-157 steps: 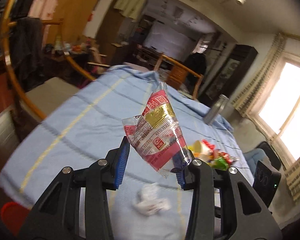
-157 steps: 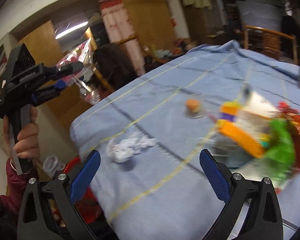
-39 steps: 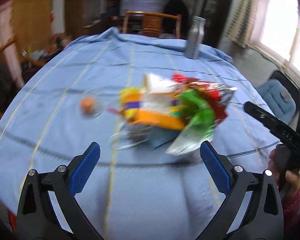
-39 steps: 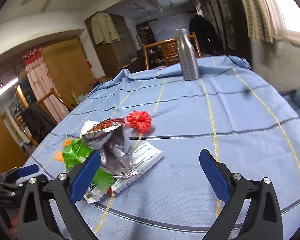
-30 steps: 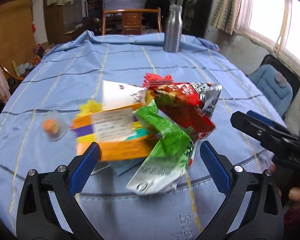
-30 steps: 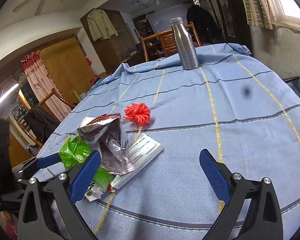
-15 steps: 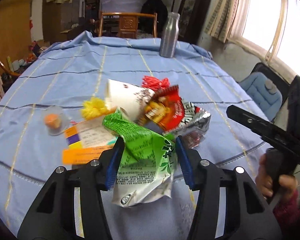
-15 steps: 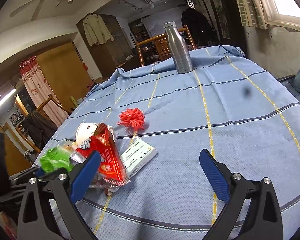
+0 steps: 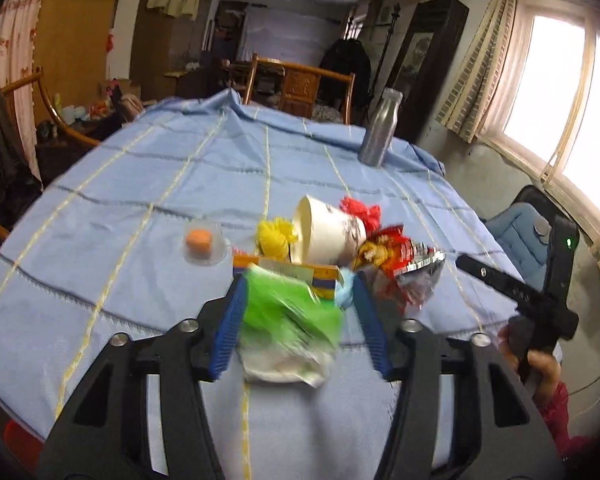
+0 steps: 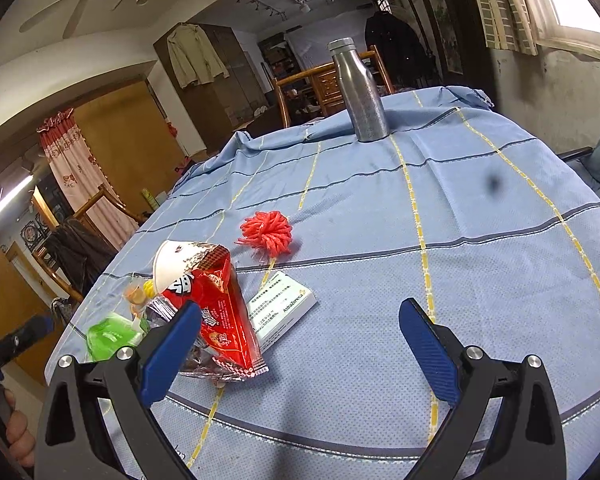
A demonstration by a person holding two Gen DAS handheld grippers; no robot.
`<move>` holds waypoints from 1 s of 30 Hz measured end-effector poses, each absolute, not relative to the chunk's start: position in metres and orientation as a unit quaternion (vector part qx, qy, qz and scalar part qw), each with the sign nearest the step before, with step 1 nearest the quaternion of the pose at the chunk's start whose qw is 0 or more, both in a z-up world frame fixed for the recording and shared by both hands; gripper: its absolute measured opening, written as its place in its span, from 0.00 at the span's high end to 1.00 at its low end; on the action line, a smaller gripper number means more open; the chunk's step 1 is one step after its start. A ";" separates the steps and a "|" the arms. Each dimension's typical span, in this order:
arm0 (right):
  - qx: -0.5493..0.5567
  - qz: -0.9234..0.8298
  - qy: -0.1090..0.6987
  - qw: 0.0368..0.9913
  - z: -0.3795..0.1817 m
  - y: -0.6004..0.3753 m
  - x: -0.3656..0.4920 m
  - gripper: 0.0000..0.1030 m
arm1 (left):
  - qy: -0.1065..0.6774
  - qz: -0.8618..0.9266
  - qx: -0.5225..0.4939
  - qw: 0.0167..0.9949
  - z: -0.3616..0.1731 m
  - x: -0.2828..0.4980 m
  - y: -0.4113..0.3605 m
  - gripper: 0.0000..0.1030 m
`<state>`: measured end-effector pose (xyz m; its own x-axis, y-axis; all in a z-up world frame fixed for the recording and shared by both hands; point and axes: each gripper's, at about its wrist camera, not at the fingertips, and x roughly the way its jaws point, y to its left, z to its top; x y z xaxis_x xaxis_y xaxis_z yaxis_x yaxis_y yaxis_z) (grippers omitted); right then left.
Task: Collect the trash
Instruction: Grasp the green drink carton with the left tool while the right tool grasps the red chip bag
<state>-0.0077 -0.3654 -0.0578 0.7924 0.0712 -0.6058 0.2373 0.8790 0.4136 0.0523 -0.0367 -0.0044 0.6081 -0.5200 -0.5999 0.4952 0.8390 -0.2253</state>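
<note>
My left gripper point(image 9: 298, 322) is shut on a green snack wrapper point(image 9: 288, 328) and holds it just above the blue tablecloth point(image 9: 140, 208); the wrapper is blurred. It also shows in the right wrist view point(image 10: 110, 338). Behind it lies a pile of trash: a white paper cup point(image 9: 328, 234), a red foil snack bag point(image 9: 404, 268), a yellow pom-pom point(image 9: 276, 236), a red pom-pom point(image 9: 360, 210) and an orange box point(image 9: 288, 272). My right gripper point(image 10: 300, 348) is open and empty, near the red bag point(image 10: 216, 312) and a white medicine box point(image 10: 282, 308).
A steel bottle point(image 9: 378, 132) stands at the table's far side. A clear lid with an orange piece point(image 9: 202, 242) lies left of the pile. Wooden chairs point(image 9: 300, 84) stand behind the table, a blue seat point(image 9: 516, 224) to the right, something red point(image 9: 20, 444) on the floor at lower left.
My left gripper closed on the green wrapper and has lifted it off the pile toward me. The right gripper has stayed open and almost still.
</note>
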 end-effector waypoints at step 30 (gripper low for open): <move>0.190 0.038 0.299 0.935 -0.041 -0.324 -0.009 0.06 | 0.350 -0.248 -0.059 0.901 -0.021 0.066 -0.001 0.28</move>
